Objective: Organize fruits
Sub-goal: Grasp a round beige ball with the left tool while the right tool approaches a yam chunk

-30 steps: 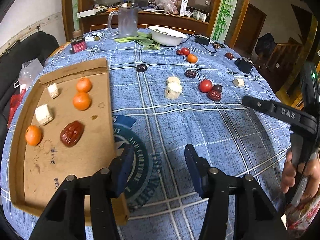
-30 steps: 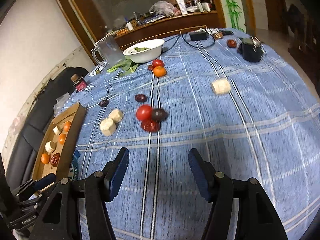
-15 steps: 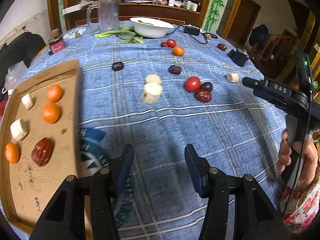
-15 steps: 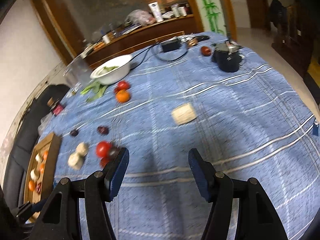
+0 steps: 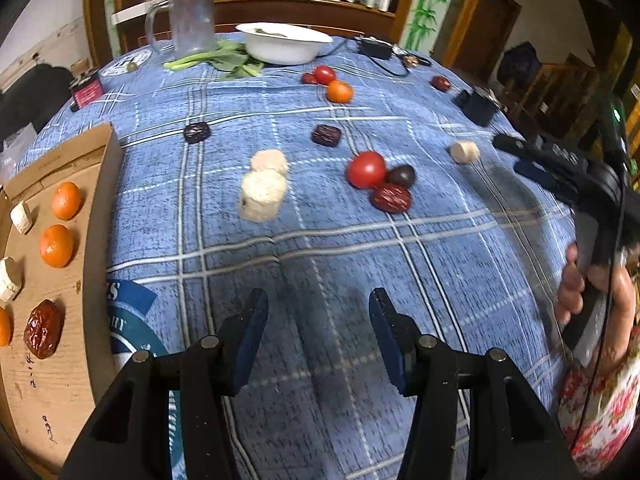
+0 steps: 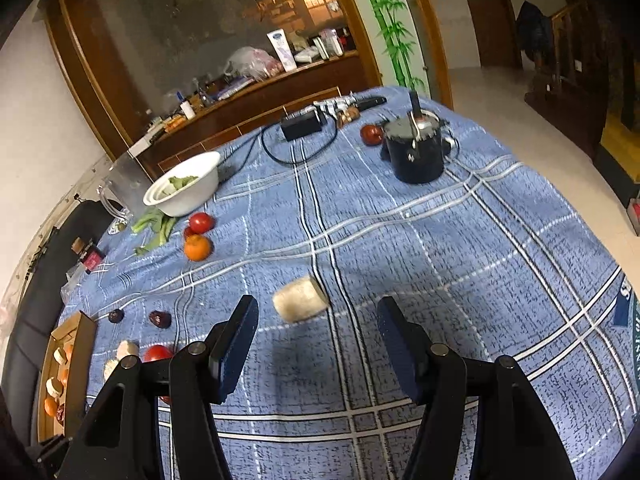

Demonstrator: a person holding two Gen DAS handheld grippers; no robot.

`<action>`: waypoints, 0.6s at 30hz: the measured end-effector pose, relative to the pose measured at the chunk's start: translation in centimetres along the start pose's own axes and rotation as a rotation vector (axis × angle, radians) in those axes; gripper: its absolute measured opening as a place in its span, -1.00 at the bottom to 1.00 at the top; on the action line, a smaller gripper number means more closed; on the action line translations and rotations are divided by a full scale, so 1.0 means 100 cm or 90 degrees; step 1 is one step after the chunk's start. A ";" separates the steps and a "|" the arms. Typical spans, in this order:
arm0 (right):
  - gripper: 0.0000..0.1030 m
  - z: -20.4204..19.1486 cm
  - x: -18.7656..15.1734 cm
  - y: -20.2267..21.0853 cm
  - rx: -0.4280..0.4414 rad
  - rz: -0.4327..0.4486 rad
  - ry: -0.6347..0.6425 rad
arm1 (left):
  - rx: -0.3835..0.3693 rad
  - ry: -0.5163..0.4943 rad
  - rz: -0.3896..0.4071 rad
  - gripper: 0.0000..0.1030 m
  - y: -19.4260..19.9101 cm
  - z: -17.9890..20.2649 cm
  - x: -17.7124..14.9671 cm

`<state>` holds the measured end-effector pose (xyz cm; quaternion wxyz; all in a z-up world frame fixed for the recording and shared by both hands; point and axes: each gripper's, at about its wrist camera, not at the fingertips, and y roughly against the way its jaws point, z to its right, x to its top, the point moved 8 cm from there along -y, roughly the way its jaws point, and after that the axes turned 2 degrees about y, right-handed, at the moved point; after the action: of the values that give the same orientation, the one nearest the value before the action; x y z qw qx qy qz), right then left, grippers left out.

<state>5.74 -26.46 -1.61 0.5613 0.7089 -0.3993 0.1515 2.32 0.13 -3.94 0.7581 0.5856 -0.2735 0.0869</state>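
Observation:
A cardboard tray (image 5: 60,392) at the left holds oranges (image 5: 57,245), pale chunks and a red date (image 5: 43,334). On the blue cloth lie two pale chunks (image 5: 264,194), a red tomato (image 5: 366,169) beside a dark fruit and a red date (image 5: 392,198), two dark dates (image 5: 197,132), an orange (image 5: 339,92) and another pale chunk (image 6: 301,299). My left gripper (image 5: 318,332) is open and empty above bare cloth. My right gripper (image 6: 316,340) is open and empty, just short of that pale chunk; it also shows in the left wrist view (image 5: 520,156).
A white bowl (image 5: 284,42) with greens, a glass jug (image 5: 188,20) and leafy stems stand at the far side. A black pot (image 6: 416,152), a charger with cable (image 6: 302,126) and a red fruit (image 6: 371,134) sit far right. The table edge drops off at the right.
My left gripper has swung right, away from the tray, toward the loose fruit. My right gripper has swung right and forward, bringing the lone pale chunk close in front of its fingers.

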 end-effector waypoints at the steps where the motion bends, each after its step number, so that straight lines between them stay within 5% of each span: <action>1: 0.27 -0.001 0.000 0.000 0.001 -0.001 0.001 | 0.000 0.010 0.002 0.00 -0.002 -0.004 0.003; 18: 0.27 0.006 -0.006 -0.008 0.016 -0.024 -0.032 | 0.029 0.086 0.060 0.00 -0.031 -0.039 0.050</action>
<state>5.76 -26.76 -2.75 0.5450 0.7267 -0.3981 0.1282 9.07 1.88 -4.61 0.7562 0.5821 -0.2471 0.1682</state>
